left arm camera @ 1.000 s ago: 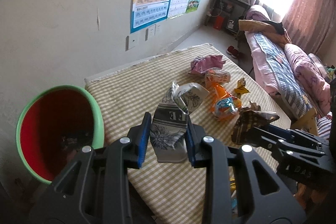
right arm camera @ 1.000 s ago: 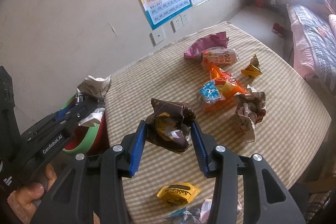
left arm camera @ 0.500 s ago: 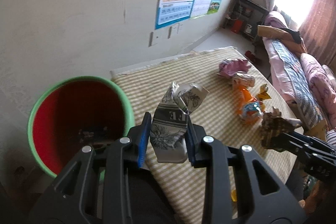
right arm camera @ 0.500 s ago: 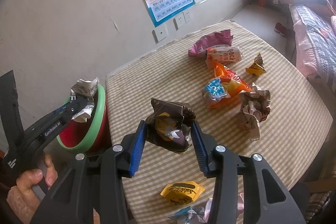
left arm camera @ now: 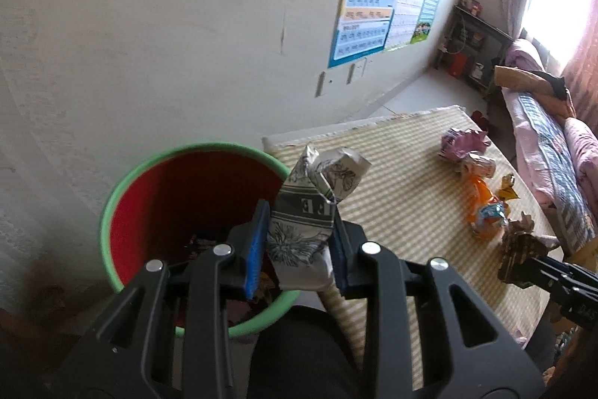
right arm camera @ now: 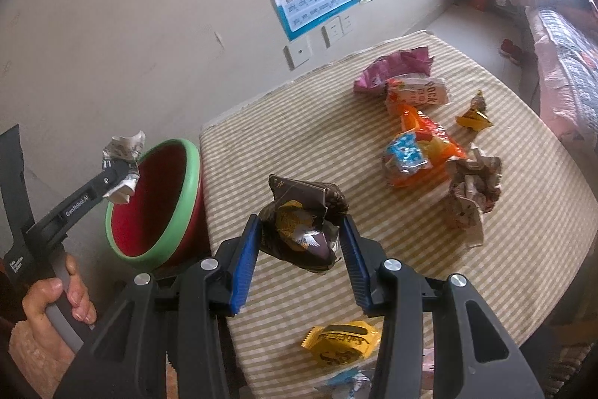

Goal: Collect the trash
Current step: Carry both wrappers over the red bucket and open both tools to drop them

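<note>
Since a second ago, the left gripper [left arm camera: 299,246] has swung over the green-rimmed bin [left arm camera: 123,197], still clamped on the grey crumpled wrapper [left arm camera: 310,212], now above the bin's rim at 3 o'clock. At the right gripper [right arm camera: 299,264], the tongs pinch a brown wrapper [right arm camera: 302,223] above the striped table [right arm camera: 299,122]; loose wrappers [right arm camera: 422,152] lie toward 2 o'clock.
</note>
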